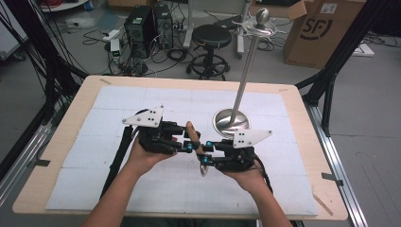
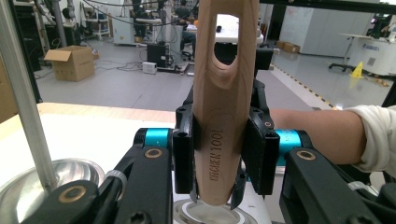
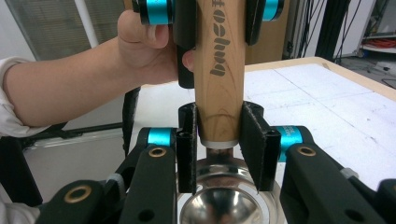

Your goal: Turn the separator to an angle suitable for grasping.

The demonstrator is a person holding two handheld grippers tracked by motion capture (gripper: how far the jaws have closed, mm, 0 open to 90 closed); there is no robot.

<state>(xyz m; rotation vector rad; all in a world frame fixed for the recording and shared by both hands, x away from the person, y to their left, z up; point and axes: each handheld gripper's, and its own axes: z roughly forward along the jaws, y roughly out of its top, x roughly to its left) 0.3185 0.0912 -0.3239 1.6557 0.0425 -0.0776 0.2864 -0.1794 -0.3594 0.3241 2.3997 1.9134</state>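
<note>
Two big things first: a workshop floor with a cardboard box (image 1: 318,29), a stool (image 1: 211,38) and computer towers (image 1: 147,28), then the wooden table (image 1: 61,137) under white sheets. A steel stand (image 1: 231,119) sits mid-table. Just in front, both grippers clamp one wooden-handled tool (image 1: 196,143): left gripper (image 1: 188,140) around the handle's upper end, right gripper (image 1: 208,152) by its metal scoop end.

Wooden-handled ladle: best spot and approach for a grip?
Grip the wooden handle on its straight mid-section, fingers across its flat sides, coming in square to its length. The left gripper and right gripper both clamp it that way. Probably avoid the steel bowl: round and slick.
</note>
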